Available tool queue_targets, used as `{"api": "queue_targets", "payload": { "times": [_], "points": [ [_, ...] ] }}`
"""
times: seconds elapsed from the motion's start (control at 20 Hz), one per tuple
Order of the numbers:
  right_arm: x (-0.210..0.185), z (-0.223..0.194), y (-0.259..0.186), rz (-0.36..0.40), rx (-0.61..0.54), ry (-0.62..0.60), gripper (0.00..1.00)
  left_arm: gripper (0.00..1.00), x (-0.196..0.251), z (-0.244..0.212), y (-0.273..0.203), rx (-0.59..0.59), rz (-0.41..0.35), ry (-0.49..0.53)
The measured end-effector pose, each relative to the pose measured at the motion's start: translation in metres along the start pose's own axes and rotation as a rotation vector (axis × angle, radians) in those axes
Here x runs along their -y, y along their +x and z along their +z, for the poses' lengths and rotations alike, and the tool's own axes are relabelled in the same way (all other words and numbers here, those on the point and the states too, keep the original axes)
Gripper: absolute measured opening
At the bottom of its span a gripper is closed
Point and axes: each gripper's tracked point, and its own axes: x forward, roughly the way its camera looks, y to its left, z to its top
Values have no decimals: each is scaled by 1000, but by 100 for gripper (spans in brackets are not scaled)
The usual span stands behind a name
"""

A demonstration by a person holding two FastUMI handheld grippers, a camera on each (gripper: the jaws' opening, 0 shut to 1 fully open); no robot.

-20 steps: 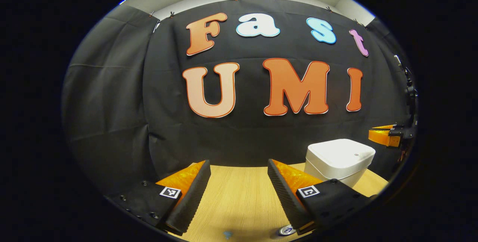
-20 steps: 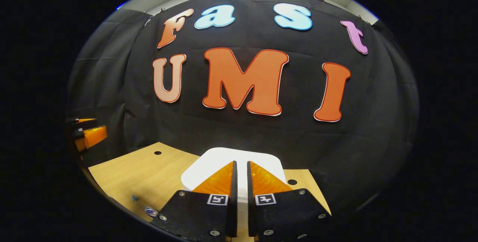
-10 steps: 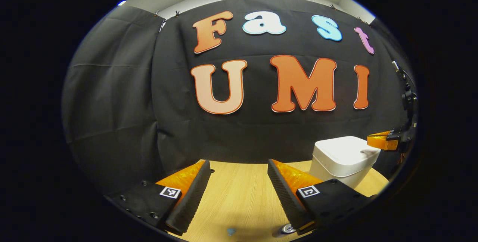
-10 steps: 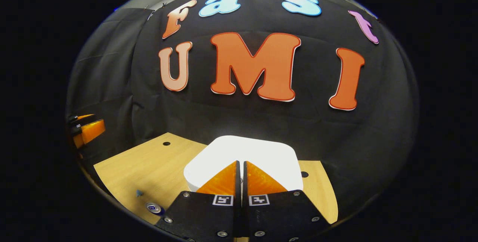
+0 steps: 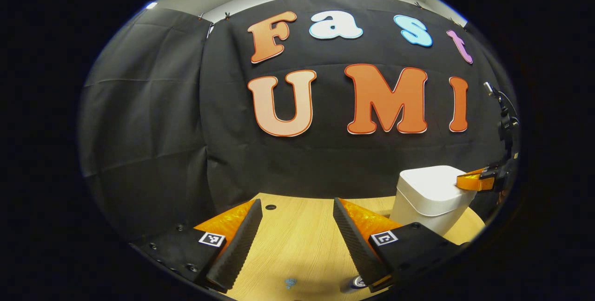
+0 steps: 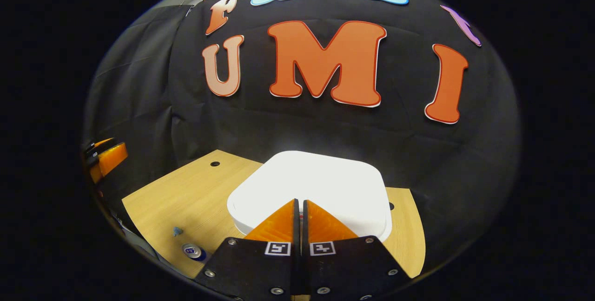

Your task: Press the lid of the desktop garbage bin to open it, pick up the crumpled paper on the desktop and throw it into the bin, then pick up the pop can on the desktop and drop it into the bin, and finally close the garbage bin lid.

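Two grippers: the left gripper [image 5: 295, 217] sits at the bottom of the left gripper view with its jaws wide apart and nothing between them; the right gripper [image 6: 300, 212] sits at the bottom centre of the right gripper view with its jaws together, tips over the near edge of the bin lid.
Pop can: lying on the bench at the lower left of the right gripper view [image 6: 193, 251]; in the left gripper view its end peeks out at the bottom edge, just under the right-hand finger [image 5: 357, 282].
Blue scrap: a small crumpled bit on the bench [image 6: 177, 231], just beyond the can; too small to tell if it is the paper.
Bench: light wood [image 6: 186, 194] with round holes.
Garbage bin: white, lid down [image 6: 316, 185], centre of the right gripper view; at the right of the left gripper view [image 5: 430, 194], with the right gripper's tips resting on the lid's right edge.
Wall: black cloth [image 5: 148, 120] behind the bench.
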Motion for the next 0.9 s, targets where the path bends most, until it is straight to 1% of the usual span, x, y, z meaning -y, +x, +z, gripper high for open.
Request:
{"api": "queue_targets", "payload": {
  "times": [0.15,0.3,0.45,0.5,0.55,0.6,0.8,0.9],
  "points": [
    [-1,-2,2,15,-19,16,1,98,7,-3,-1,-11,10,7],
    [-2,-2,0,49,-22,10,1,98,19,-6,-6,-18,13,10],
    [-1,8,-3,67,33,-62,1,99,22,-10,-13,-23,26,19],
    [-3,6,-4,72,38,-87,1,97,23,-12,-15,-27,29,20],
    [-3,6,-5,71,47,-105,1,99,24,-14,-16,-30,28,20],
    [-2,11,-7,65,64,-115,1,100,25,-13,-17,-30,26,20],
    [-12,49,-22,58,205,-121,1,100,16,-13,-12,-27,23,12],
    [-16,63,-29,50,256,-109,1,100,12,-15,-6,-29,8,1]
  ]
}}
